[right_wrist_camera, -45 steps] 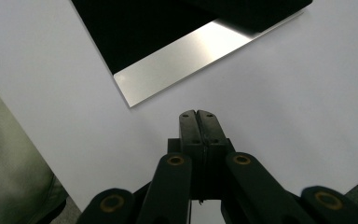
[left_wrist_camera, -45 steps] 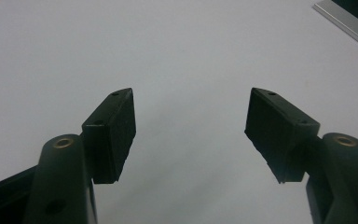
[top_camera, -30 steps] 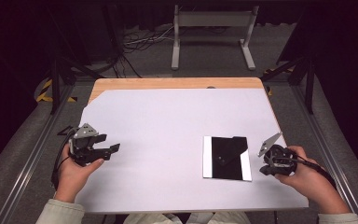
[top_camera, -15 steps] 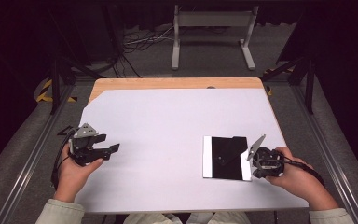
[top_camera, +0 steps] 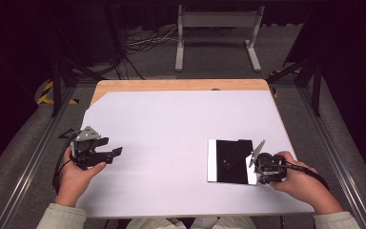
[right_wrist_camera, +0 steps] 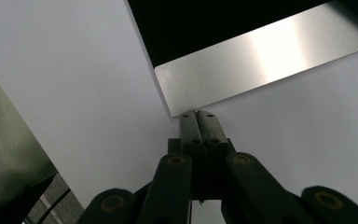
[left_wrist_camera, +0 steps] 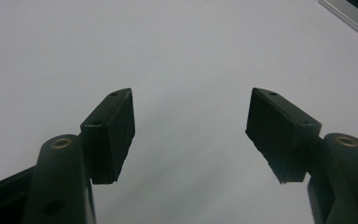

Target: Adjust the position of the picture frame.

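Right gripper (top_camera: 259, 164) slid in leftward since a second ago, fingers pressed together, tips at the corner of the black plate with silver edges (top_camera: 228, 161) lying on the white table (top_camera: 181, 124). Left gripper (top_camera: 106, 153) sits well apart, fingers spread, empty.

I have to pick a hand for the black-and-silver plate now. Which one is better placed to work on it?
Right. The right tongs, jaws shut, sit at the corner of the plate, tips at its silver edge. The left tongs are open over bare white tabletop, well off to the plate's left.
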### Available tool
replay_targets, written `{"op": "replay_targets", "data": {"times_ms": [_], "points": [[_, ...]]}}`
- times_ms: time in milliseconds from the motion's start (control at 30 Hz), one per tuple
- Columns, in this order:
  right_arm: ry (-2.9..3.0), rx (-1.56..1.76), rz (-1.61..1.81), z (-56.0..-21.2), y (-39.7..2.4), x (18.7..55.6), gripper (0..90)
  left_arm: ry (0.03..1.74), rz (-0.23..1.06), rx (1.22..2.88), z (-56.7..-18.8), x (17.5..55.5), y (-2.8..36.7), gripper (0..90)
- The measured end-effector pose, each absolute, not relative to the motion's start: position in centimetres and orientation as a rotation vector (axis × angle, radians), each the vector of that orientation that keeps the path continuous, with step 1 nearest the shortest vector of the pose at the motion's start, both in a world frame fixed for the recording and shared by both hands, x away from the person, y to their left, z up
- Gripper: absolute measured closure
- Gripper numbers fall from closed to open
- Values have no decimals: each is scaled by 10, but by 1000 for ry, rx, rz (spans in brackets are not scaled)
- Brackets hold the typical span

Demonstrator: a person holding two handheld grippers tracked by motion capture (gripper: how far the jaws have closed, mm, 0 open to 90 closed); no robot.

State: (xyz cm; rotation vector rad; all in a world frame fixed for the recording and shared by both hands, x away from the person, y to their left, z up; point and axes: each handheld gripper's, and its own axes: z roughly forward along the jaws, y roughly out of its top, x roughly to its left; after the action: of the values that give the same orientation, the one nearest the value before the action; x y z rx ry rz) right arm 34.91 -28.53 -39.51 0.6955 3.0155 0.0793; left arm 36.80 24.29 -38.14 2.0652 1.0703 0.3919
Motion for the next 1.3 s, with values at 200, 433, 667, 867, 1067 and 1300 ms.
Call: {"op": "replay_targets", "data": {"times_ms": [200, 433, 667, 867, 1067, 1300], "points": [[3028, 694, 43, -397, -284, 350, 900, 1070, 386, 2070, -382, 368, 243, 330], [3048, 680, -9, -400, -281, 352, 900, 1071, 385, 2066, -382, 368, 243, 330], [3050, 661, -35, -404, -279, 352, 900, 1075, 383, 2066, -382, 369, 243, 329], [3076, 639, 22, -403, -274, 351, 900, 1075, 386, 2073, -383, 369, 242, 329], [3082, 572, 39, -405, -250, 351, 900, 1079, 384, 2067, -382, 368, 242, 329], [3079, 514, 40, -406, -224, 352, 900, 1076, 390, 2063, -382, 368, 244, 329]]}}
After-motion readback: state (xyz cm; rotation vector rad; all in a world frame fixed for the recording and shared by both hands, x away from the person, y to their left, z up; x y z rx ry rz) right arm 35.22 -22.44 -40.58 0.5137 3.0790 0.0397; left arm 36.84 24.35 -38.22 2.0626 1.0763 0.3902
